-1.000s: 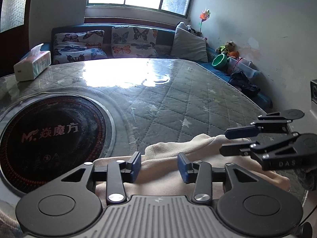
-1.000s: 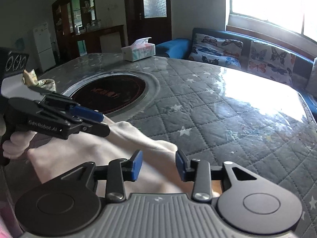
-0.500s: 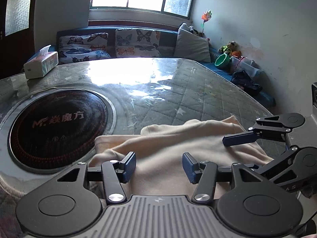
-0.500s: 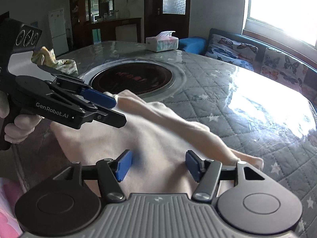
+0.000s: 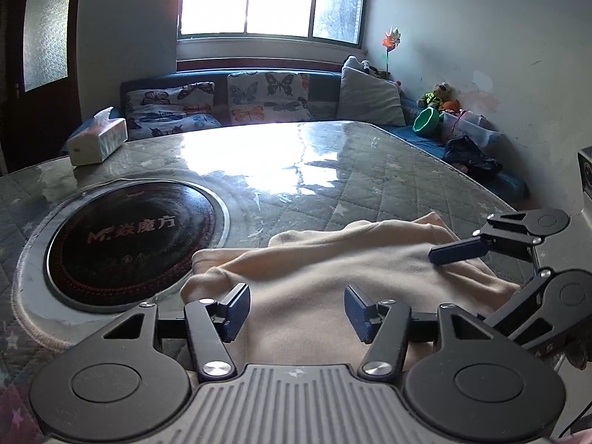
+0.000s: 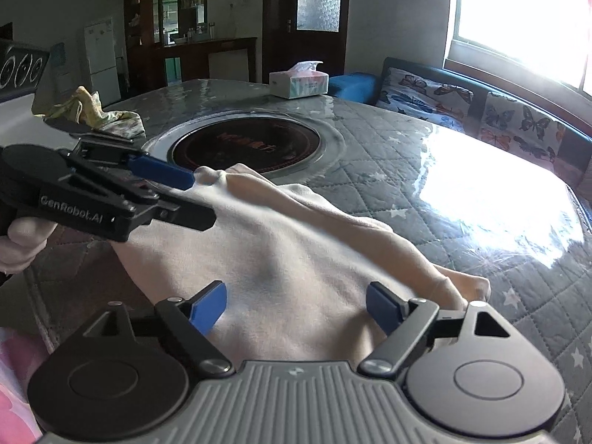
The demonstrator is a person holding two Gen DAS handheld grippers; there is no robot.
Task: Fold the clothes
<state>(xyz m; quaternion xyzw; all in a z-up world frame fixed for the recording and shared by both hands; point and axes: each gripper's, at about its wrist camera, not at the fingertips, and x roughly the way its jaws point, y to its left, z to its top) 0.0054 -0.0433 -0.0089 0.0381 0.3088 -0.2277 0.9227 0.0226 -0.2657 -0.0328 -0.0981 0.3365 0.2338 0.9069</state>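
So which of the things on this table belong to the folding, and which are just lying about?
For the job:
- cream fabric garment
- left gripper
- right gripper

Lying about:
- white tissue box
- round black hob plate
- crumpled yellow-green cloth

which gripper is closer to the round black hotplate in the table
Left. The left gripper sits over the cream garment's end beside the hotplate; the right gripper is at the far end.

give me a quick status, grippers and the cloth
Left gripper and right gripper open, jaws just widened, nothing pinched. Cream garment lies loosely folded on the quilted table. Nothing in the way.
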